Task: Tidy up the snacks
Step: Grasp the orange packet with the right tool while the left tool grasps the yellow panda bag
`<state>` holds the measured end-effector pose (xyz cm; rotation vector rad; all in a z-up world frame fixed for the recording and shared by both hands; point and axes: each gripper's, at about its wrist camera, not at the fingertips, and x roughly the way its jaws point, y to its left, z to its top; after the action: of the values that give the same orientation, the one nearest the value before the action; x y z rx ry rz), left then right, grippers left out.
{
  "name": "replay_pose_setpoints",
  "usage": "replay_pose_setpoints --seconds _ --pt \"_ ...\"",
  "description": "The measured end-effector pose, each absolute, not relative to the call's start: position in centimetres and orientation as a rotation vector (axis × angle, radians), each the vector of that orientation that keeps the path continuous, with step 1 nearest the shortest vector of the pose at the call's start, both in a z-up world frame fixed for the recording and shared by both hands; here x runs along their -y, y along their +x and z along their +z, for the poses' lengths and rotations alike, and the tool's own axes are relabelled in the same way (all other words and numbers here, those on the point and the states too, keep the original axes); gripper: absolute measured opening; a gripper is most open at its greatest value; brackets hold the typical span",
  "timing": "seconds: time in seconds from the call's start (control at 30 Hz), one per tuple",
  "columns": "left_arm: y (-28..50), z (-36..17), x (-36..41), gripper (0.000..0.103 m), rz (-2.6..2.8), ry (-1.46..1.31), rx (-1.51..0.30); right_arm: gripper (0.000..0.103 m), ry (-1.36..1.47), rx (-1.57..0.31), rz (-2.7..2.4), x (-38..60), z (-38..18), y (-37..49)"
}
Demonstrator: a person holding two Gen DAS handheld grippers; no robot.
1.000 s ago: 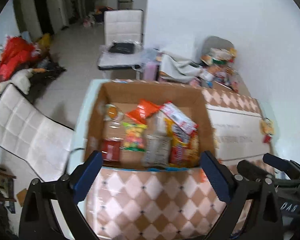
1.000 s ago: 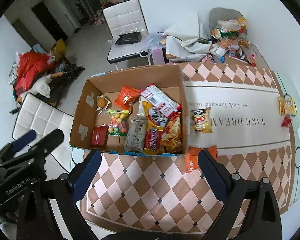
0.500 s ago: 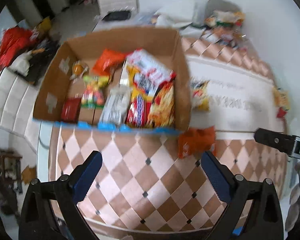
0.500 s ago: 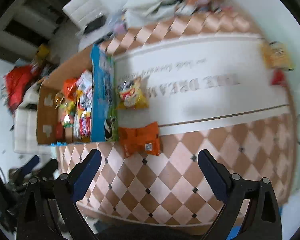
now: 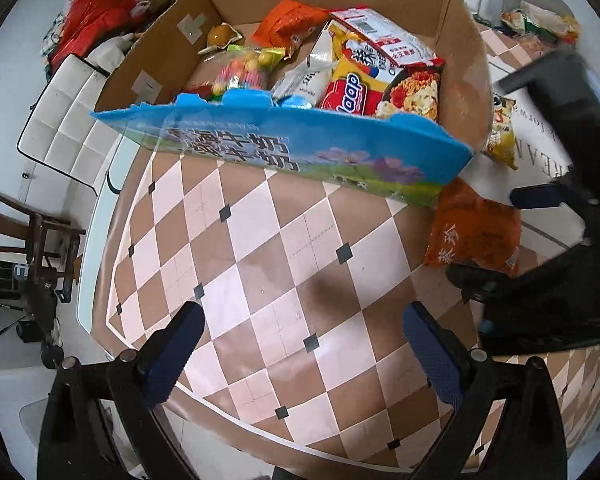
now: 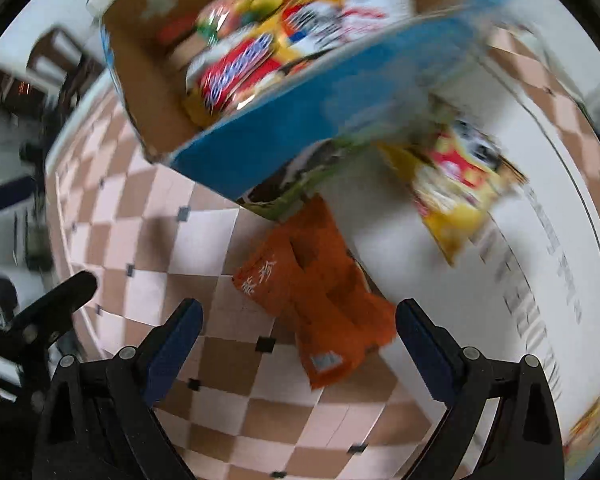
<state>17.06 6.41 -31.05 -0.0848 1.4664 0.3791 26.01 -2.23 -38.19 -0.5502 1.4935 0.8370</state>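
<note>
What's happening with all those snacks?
Someone is tidying snacks into a cardboard box on the table. The right hand-held gripper is open, right over an orange snack bag lying beside the box. The left hand-held gripper is open and empty. A yellow bag waits nearby.

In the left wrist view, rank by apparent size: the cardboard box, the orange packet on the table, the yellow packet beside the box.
1. Cardboard box, by far the largest.
2. Orange packet.
3. Yellow packet, though the box partly hides it and it lies farther from the camera, so its true size against the orange one is unsure.
</note>
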Motion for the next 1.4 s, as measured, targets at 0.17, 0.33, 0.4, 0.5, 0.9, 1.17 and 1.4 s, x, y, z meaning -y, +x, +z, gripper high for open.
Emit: replay_pose_setpoints --seconds 0.17,0.33,0.4,0.5,0.9,1.17,1.4 --pt "18.0 -30.4 -5.6 0.101 0.365 -0.060 -1.455 0.081 -0.666 -1.521 0.834 1.7 -41.5 26.1" --pt "20.5 -26.9 -2.4 0.101 0.271 0.045 -1.409 0.067 -0.643 -1.496 0.759 4.8 -40.9 26.1" --pt "22.4 -24.7 -0.2 0.101 0.207 0.123 -1.362 0.062 -0.579 -1.546 0.657 7.9 -40.9 26.9" --pt "25.8 -22.8 3.0 0.101 0.103 0.271 -1.323 0.059 -0.444 -1.620 0.534 13.1 -40.8 28.2" --pt "38.9 -33.7 11.8 0.101 -0.318 1.027 -1.552 0.059 -0.084 -1.727 0.294 27.3 -40.4 32.3" --pt "37.8 -41.2 13.8 0.101 -0.451 1.303 -1.691 0.059 -0.031 -1.762 0.247 29.9 -40.9 35.7" --pt "37.0 -44.8 12.3 0.101 -0.443 1.401 -1.781 0.059 -0.043 -1.764 0.240 29.7 -40.5 36.8"
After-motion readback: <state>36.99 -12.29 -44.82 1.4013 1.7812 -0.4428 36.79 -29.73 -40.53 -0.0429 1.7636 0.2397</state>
